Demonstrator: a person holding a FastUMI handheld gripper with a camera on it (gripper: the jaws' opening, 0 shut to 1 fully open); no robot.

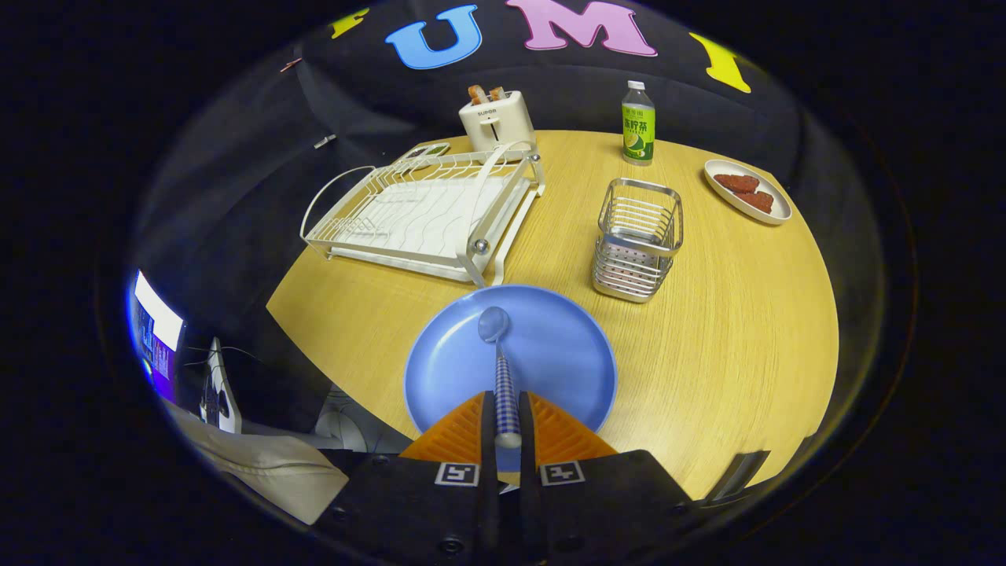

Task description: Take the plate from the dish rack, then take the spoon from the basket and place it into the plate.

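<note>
Gripper: we see our gripper at the bottom centre, jaws narrow and clamped on the spoon by its checked handle.
Spoon: its bowl reaches forward over the middle of the plate; whether it touches we cannot tell.
Plate: blue, flat on the table, its near rim hidden behind our fingers.
Basket: right of centre, beyond the plate, nothing visible inside.
Dish rack: upper left, overhanging the table edge.
Toaster: behind the rack, bread in its slots.
Small dish: upper right, with reddish pieces we cannot identify.
Bottle: upright at the far edge.
Open room: bare wood right of plate.
</note>
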